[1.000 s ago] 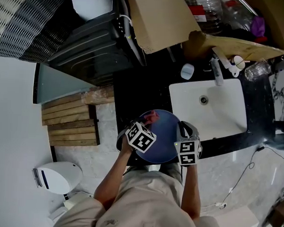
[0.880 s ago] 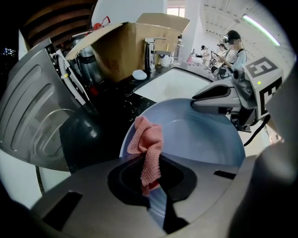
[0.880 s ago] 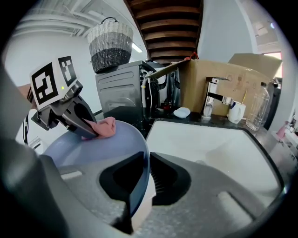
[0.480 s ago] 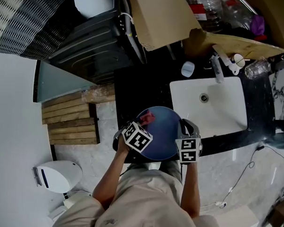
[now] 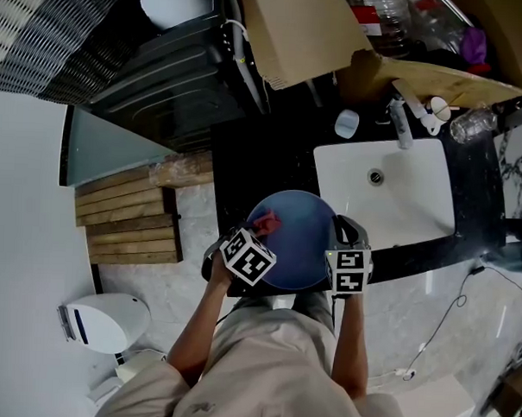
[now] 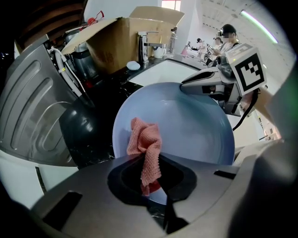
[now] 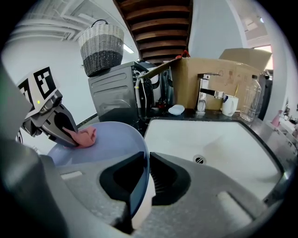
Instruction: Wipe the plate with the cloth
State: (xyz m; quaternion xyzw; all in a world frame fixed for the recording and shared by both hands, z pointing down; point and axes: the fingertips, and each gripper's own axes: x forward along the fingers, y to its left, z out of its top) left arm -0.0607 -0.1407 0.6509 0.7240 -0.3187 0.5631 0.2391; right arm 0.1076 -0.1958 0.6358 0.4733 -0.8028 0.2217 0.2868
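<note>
Between the jaws of the left gripper (image 6: 156, 188): a pink knitted cloth (image 6: 145, 144) is being pinched. The jaws are shut on its lower end, and its bunched upper part is lying against the face of the blue plate (image 6: 195, 130), toward the plate's left side. The right gripper (image 7: 145, 186) is clamping the plate's rim edge-on, one jaw on each face, on the side opposite the cloth. The plate is being held up tilted between the two grippers, in front of the person's torso.

Beyond it, a dark worktop (image 5: 263, 160) is running along to a white sink (image 5: 417, 201), which is sitting just right of the plate. A tap (image 7: 205, 95) is standing at the sink's far edge, with a white mug (image 7: 229, 106) and a clear bottle (image 7: 251, 100) beside it. An open cardboard box (image 5: 295, 32) is resting behind the tap. A grey appliance (image 5: 163, 87) is standing left of the worktop, with a woven basket (image 7: 100, 44) sitting on top. People are standing far off in the left gripper view.
</note>
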